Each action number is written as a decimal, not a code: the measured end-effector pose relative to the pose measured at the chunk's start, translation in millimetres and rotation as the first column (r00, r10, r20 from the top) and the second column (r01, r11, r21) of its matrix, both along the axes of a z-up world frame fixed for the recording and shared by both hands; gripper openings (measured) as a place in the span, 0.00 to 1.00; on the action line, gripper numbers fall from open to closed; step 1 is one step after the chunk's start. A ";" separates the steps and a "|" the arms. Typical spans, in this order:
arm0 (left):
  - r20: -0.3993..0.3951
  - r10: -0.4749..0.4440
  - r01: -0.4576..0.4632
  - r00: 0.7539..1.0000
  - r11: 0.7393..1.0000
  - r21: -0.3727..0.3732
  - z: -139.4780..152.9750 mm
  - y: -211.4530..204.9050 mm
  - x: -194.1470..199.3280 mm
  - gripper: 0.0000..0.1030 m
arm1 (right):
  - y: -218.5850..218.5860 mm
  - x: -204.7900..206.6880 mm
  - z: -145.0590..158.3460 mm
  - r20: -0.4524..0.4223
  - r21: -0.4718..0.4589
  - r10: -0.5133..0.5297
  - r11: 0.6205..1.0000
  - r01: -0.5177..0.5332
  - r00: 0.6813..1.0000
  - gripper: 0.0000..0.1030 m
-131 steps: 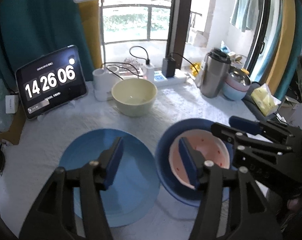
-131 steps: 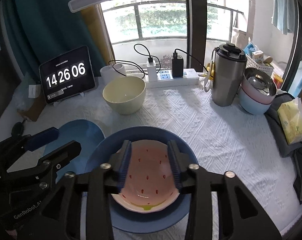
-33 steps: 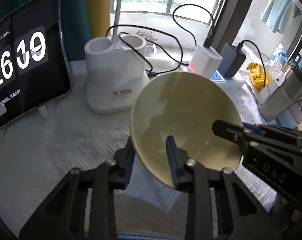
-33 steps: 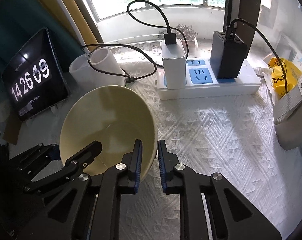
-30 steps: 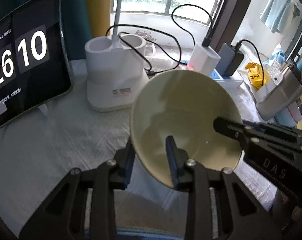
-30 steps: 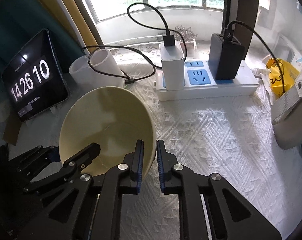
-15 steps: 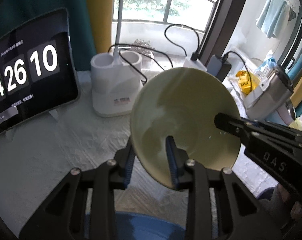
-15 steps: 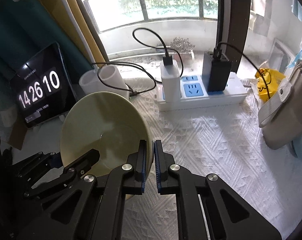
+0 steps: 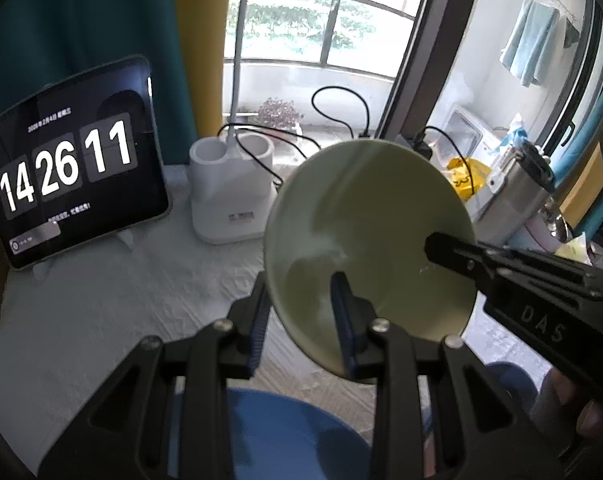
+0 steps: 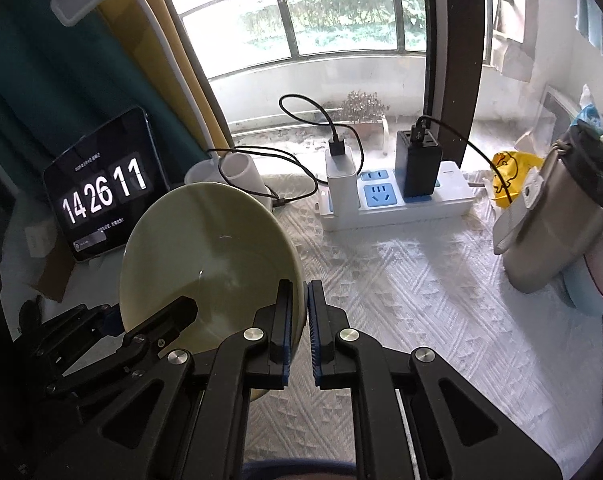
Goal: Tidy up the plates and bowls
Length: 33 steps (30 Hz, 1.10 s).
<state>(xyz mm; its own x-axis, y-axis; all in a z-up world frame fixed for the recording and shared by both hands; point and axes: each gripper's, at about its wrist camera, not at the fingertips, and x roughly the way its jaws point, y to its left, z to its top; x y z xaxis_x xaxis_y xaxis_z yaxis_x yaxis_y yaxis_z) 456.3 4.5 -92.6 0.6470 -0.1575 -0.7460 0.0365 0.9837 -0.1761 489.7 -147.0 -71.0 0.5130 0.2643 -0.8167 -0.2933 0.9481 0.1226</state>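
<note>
Both tongs grip one pale yellow bowl (image 9: 365,236), which hangs tilted in the air above the white-clothed tabletop (image 10: 421,280). The left tongs (image 9: 301,316) clamp its near rim, one finger outside the wall and one inside. The right tongs (image 10: 299,320) pinch the opposite rim, jaws nearly together with the thin wall between them. Behind the bowl stand a tablet (image 9: 73,164) showing 14 26 11, a white holder (image 9: 233,196) and a power strip (image 10: 397,200). A blue plate (image 9: 285,436) lies below the bowl.

Pale yellow bowl (image 9: 365,236), tilted, airborne
</note>
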 end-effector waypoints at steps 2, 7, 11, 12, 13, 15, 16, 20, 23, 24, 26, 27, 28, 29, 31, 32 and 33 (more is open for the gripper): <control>0.008 0.000 0.000 1.000 1.000 0.000 3.9 -0.8 -4.7 0.30 | -1.3 -3.4 2.8 0.005 0.001 0.000 1.000 0.000 1.000 0.08; 0.021 -0.001 0.001 1.000 1.000 0.000 11.7 -3.3 -14.4 0.30 | -3.9 -13.7 9.5 0.014 0.007 0.000 1.000 -0.001 1.000 0.08; 0.033 -0.005 0.005 0.999 1.000 0.002 17.7 -5.8 -22.7 0.30 | -6.9 -22.2 16.3 0.023 0.011 -0.001 1.000 0.000 1.000 0.08; 0.036 -0.007 0.007 0.999 1.000 0.002 19.2 -6.5 -24.7 0.30 | -7.9 -24.6 18.3 0.026 0.012 -0.001 1.000 0.001 1.000 0.08; 0.038 -0.007 0.007 0.999 1.000 0.002 20.3 -7.2 -26.1 0.30 | -8.6 -26.0 19.5 0.028 0.014 -0.001 1.000 0.001 1.000 0.08; 0.044 -0.010 0.010 0.999 1.000 0.004 23.6 -9.2 -29.8 0.30 | -10.6 -29.8 22.5 0.031 0.016 -0.003 1.000 0.002 1.000 0.08; 0.045 -0.012 0.012 0.999 1.000 0.005 25.0 -10.0 -31.7 0.30 | -11.7 -32.4 24.4 0.034 0.018 -0.004 1.000 0.004 0.999 0.08; 0.054 -0.019 0.019 0.998 1.000 0.006 30.0 -13.5 -39.9 0.30 | -15.7 -39.9 29.4 0.043 0.022 -0.008 1.000 0.007 0.999 0.08; 0.058 -0.024 0.024 0.998 1.000 0.008 32.0 -16.0 -45.3 0.30 | -19.7 -45.5 32.3 0.047 0.024 -0.011 1.000 0.010 0.999 0.08; 0.060 -0.026 0.025 0.998 1.000 0.008 32.8 -17.2 -47.5 0.30 | -20.6 -47.2 33.0 0.048 0.024 -0.012 1.000 0.010 0.999 0.08; 0.063 -0.029 0.029 0.998 1.000 0.010 34.4 -19.8 -51.6 0.30 | -23.4 -51.8 34.9 0.050 0.026 -0.014 1.000 0.013 0.999 0.08; 0.064 -0.031 0.031 0.997 0.999 0.009 35.2 -21.0 -53.8 0.30 | -24.6 -53.6 35.6 0.051 0.026 -0.015 1.000 0.014 0.999 0.08; 0.065 -0.032 0.032 0.997 0.999 0.009 35.6 -21.8 -55.4 0.30 | -26.0 -55.8 36.5 0.053 0.026 -0.016 1.000 0.015 0.998 0.08; 0.066 -0.034 0.033 0.997 0.999 0.008 36.3 -23.3 -57.7 0.30 | -27.5 -58.0 37.4 0.054 0.027 -0.018 0.999 0.016 0.998 0.08; 0.069 -0.038 0.037 0.997 0.999 0.008 37.7 -26.1 -62.4 0.30 | -30.4 -62.4 38.6 0.057 0.029 -0.021 0.999 0.019 0.998 0.08; 0.070 -0.040 0.039 0.997 0.999 0.009 38.2 -27.4 -64.8 0.30 | -31.2 -64.2 39.3 0.059 0.030 -0.022 0.999 0.020 0.998 0.08; 0.072 -0.041 0.041 0.997 0.999 0.009 38.7 -28.4 -67.0 0.30 | -32.4 -66.1 39.9 0.060 0.030 -0.023 0.999 0.022 0.998 0.08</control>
<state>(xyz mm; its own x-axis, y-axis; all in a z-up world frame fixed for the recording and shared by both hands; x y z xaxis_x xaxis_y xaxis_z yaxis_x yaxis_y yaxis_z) 389.3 -23.9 -53.9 0.6920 -0.1800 -0.6991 0.0892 0.9823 -0.1646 423.6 -179.4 -31.1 0.5670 0.2757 -0.7762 -0.2795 0.9508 0.1335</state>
